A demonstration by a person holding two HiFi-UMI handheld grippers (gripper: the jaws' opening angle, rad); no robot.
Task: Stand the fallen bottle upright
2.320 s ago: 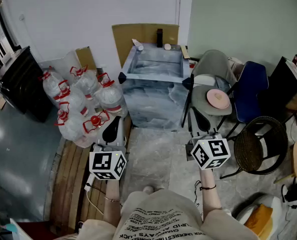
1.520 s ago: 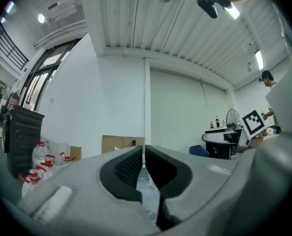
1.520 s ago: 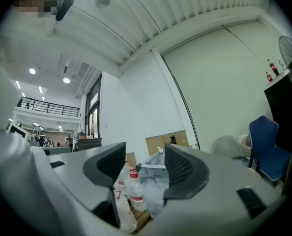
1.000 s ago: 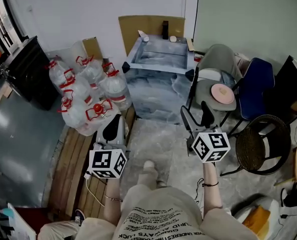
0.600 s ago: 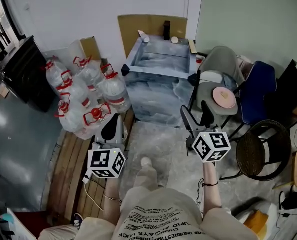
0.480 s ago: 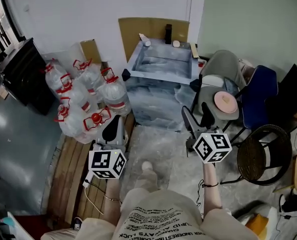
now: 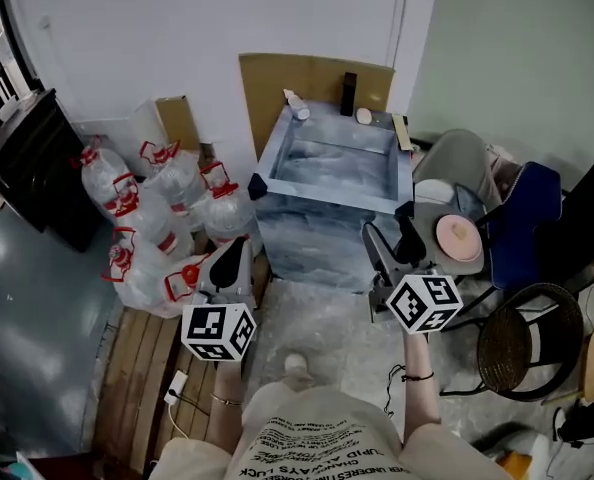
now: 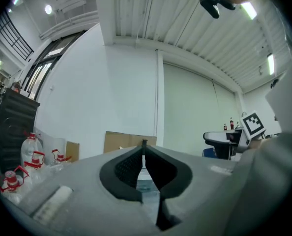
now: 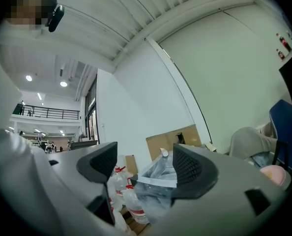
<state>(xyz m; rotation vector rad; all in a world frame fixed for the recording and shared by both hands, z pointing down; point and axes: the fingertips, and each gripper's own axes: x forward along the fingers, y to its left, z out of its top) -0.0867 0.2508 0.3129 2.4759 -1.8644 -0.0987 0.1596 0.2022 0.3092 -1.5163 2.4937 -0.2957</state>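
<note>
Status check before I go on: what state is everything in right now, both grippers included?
Bottle: lying on its side, at the table's far left corner.
Black container: upright, at the table's far edge.
Table: wrapped in plastic film.
Water jugs: capped, clustered on the floor left of the table.
Left gripper: shut, empty.
Right gripper: open, empty.
</note>
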